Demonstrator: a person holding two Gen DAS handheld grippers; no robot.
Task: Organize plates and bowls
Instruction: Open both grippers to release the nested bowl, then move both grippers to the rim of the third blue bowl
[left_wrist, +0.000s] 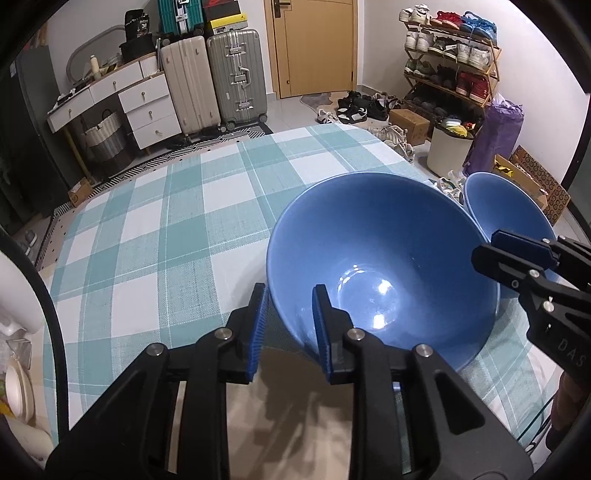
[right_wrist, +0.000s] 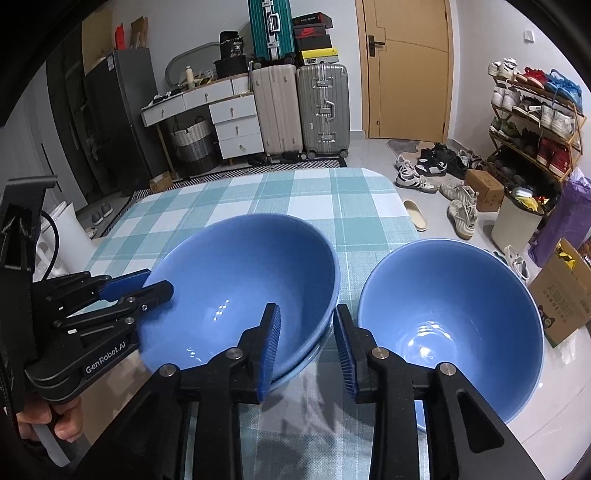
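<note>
Bowls (right_wrist: 240, 288) stacked left of the single bowl (right_wrist: 450, 325) could tip: we straddle their rim with both grippers (right_wrist: 306, 347) (left_wrist: 286, 328), fingers slightly spread, gripping nothing.

Left wrist view: close above the left blue bowl (left_wrist: 384, 266), angled steeply down, facing the door (left_wrist: 314, 48). Right wrist view: close, just right of that bowl (right_wrist: 240, 291), same heading. Both share it and the checked tablecloth (right_wrist: 325, 192).

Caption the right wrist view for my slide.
Two blue bowls, the left bowl stacked and the right bowl single, on a checked tablecloth, the open right gripper between them.
</note>
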